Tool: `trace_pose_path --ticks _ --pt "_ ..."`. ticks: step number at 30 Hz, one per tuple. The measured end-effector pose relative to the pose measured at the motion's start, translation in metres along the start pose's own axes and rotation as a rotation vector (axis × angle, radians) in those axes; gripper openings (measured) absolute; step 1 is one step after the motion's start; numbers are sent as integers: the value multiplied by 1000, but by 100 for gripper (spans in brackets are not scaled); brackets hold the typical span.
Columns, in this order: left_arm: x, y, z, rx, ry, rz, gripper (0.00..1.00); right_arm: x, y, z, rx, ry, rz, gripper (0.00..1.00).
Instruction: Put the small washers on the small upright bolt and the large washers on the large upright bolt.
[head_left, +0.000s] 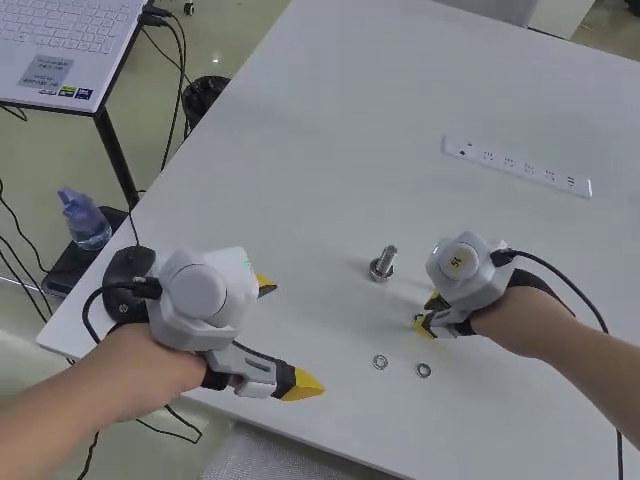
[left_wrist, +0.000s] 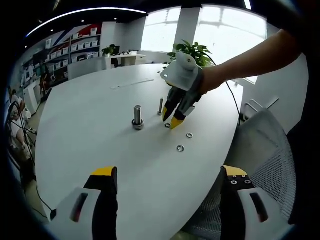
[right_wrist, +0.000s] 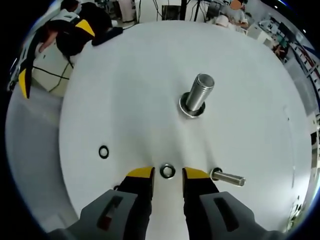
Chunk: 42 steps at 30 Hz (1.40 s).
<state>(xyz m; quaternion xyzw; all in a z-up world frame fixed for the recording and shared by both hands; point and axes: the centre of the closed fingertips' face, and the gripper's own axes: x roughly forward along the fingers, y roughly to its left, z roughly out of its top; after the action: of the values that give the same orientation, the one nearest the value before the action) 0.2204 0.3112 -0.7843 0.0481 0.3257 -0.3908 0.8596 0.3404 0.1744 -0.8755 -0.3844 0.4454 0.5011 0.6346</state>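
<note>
Washers first: the nearest washer (right_wrist: 167, 171) lies flat on the white table (head_left: 330, 120), in the gap between the yellow tips of the right gripper (left_wrist: 170, 120). Those jaws stand a little apart, wider than the ring, angled down at the tabletop, and clamp nothing. Just beside the right-hand tip stands the small bolt (right_wrist: 227, 177), upright and bare. Further ahead stands the large bolt (right_wrist: 197, 95), also upright, with a wider ring at its foot; whether that is a washer or the bolt's own head cannot be told. A second washer (head_left: 380, 361) and a third washer (head_left: 424, 371) lie loose near the table's front edge, close together and near the right gripper.

The left gripper (left_wrist: 168, 172) is held over the front edge, well apart from the bolts, jaws spread wide and empty.

A power strip (head_left: 517, 165) lies farther back on the table. Beside the table a laptop (head_left: 60, 40) sits on a stand, with a bottle (head_left: 85, 222) below it. Windows and a potted plant (left_wrist: 192, 50) show behind the table.
</note>
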Motion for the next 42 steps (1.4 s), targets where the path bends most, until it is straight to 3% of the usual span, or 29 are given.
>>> trace_pose_path --ticks 28,42 --pt "-3 -9 -2 -7 -19 -12 81 -2 -1 -6 50 48 18 16" --pt "-2 -15 -4 -4 0 -11 80 -2 -1 -6 91 79 3 16"
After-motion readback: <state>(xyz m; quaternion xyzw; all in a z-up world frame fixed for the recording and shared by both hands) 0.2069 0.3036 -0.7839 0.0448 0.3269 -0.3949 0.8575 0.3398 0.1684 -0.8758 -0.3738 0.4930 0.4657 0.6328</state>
